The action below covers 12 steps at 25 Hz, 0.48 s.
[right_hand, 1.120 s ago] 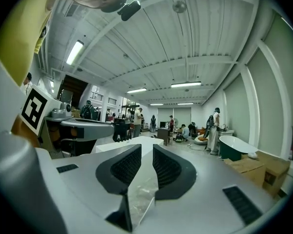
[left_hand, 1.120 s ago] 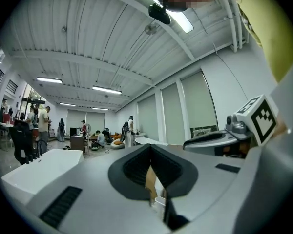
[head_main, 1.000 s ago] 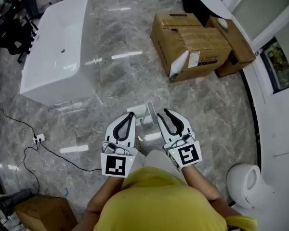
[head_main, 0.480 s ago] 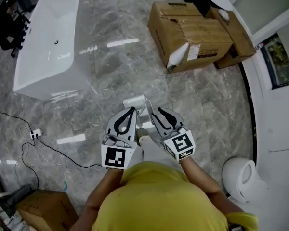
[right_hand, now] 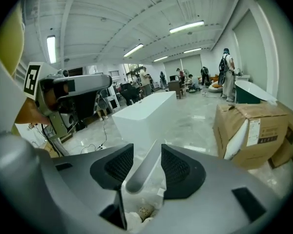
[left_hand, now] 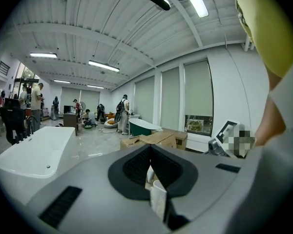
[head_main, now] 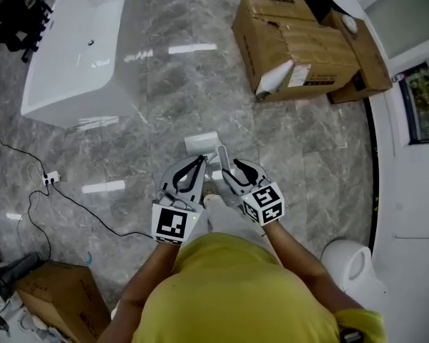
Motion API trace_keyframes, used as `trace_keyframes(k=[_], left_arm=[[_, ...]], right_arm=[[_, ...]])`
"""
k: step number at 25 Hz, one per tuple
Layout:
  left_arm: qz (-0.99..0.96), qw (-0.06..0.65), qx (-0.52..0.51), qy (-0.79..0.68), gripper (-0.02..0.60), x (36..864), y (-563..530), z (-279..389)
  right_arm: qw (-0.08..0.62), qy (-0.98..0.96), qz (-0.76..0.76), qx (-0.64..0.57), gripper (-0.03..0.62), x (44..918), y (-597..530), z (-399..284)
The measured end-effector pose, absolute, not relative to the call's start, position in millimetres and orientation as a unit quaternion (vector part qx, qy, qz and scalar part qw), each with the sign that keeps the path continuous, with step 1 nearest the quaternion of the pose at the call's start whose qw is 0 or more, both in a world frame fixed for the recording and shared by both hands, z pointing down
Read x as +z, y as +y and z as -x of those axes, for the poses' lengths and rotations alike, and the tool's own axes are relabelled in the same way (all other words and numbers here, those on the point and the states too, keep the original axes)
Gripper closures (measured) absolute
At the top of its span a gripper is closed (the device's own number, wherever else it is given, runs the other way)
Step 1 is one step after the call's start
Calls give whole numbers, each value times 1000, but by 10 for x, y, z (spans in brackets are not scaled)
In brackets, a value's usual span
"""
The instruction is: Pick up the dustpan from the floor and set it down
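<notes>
The white dustpan [head_main: 201, 144] sits on the marble floor [head_main: 293, 148], its handle [right_hand: 144, 169] standing loose between the just-opened jaws of the right gripper [head_main: 236, 171]; the left gripper [head_main: 193, 168] is clenched shut alongside

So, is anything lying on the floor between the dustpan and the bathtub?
No: the head view shows only bare floor between the dustpan and the white bathtub.

Grey marble floor [head_main: 164, 106] bears a white bathtub [head_main: 71, 56], cardboard boxes [head_main: 300, 45], a cable [head_main: 79, 206] and, seemingly resting, the dustpan [head_main: 202, 146]
</notes>
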<state>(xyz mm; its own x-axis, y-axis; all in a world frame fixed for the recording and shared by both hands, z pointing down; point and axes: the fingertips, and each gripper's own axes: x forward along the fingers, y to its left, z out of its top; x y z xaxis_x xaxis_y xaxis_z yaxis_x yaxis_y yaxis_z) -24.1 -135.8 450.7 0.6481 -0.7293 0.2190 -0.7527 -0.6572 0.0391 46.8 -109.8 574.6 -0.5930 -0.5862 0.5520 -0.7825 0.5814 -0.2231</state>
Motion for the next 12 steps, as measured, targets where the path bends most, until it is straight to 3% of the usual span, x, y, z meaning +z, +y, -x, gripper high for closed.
trace_keyframes(k=[12], left_arm=[[-893, 91, 131, -421, 580, 4806, -1350, 160]], right_arm=[[194, -844, -268, 422, 313, 6282, -969, -364]])
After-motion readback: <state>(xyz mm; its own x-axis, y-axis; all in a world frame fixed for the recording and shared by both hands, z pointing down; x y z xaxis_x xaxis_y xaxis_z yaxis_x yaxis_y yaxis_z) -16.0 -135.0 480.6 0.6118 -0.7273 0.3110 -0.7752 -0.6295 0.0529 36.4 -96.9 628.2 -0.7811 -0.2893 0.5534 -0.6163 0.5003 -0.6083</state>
